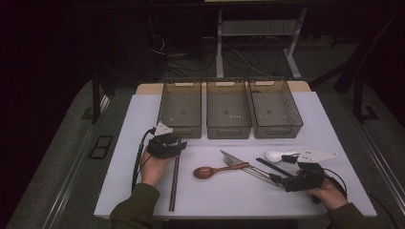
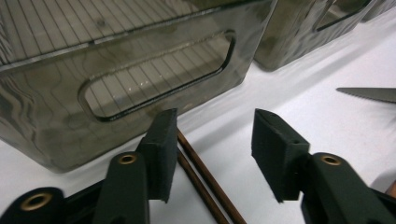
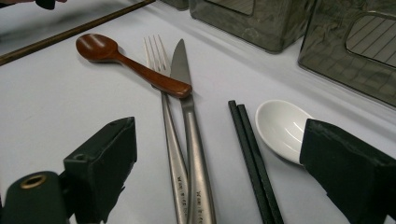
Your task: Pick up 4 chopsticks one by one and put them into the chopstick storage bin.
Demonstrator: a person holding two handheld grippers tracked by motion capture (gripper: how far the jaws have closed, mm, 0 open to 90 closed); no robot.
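Here, your left fingers [image 2: 212, 154] straddle the brown chopsticks [image 2: 205, 179], unclamped, shafts running lengthwise between them along the worktop [image 2: 303, 107].

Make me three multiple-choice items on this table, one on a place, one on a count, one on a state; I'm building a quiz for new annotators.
1. Where do the brown chopsticks lie?
A. In the middle bin
B. On the table, by the left gripper
C. Across the white spoon

2. How many bins stand in the row at the back?
A. Two
B. Three
C. Four

3. How do the left gripper's jaws stand?
A. Apart, with the brown chopsticks between them, one pad at the sticks
B. Shut on the knife
C. Shut on nothing

Answers:
1 B: the high view shows them flat on the table, running under that gripper.
2 B: three bins side by side.
3 A: the left gripper view shows a gap between the pads, the sticks beside the left pad.
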